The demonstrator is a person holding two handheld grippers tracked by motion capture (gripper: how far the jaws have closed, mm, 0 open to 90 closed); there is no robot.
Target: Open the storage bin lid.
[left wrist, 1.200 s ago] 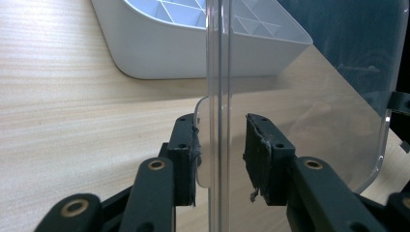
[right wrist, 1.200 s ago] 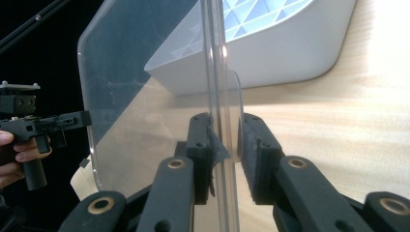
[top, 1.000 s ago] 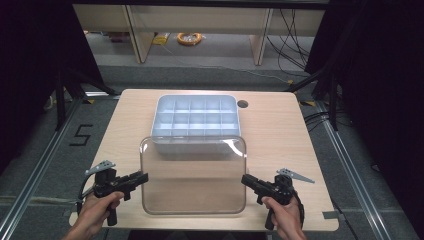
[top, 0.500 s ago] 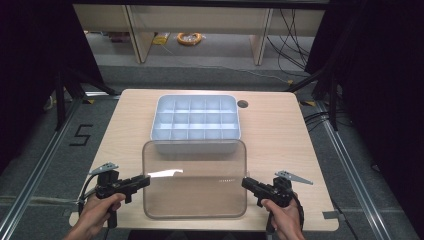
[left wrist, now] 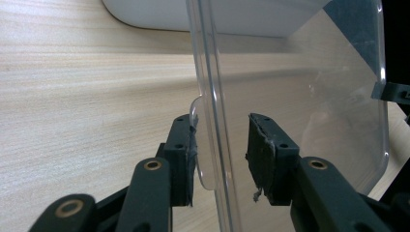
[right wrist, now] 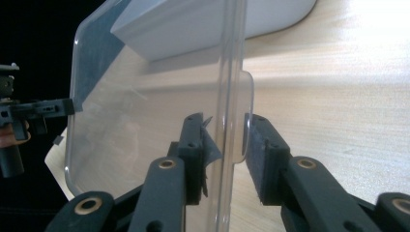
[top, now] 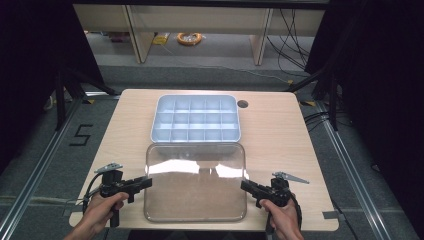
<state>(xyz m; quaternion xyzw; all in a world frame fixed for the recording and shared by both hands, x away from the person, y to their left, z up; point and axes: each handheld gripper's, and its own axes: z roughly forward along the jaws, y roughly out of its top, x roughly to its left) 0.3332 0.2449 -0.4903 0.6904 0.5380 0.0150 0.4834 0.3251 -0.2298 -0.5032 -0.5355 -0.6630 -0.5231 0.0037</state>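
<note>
High view had the clear plastic lid (top: 195, 182) lying flat on the near half of the pale wood-grain table (top: 280, 135), a rounded-corner rectangle with a shiny glare streak across its far part, and its far edge sat right up against the grey-white divided tray (top: 196, 118), which was a matte moulded box with a grid of small square compartments. The left gripper (top: 142, 183) sat at the lid's left edge and the right gripper (top: 247, 186) at its right edge, both black and blocky, each held in a hand coming in from the bottom, with the forearms cut off by the frame. Left gripper view was way clearer: the lid's thin raised rim and a little rounded tab (left wrist: 200, 145) stood between the two black jaws, the left pad right against the tab, the other pad visibly clear of the plastic, so that one was open with the jaws having just been opening. Same deal in the right gripper view, where the lid's rim and its tab (right wrist: 244, 116) ran between the jaws with a gap on at least one side, also just been opening, so not clamped. The pads looked like worn, frayed rubber or tape. Everything seen through the lid was a bit washed out, and the tray was cut off at the top of both gripper views.
</note>
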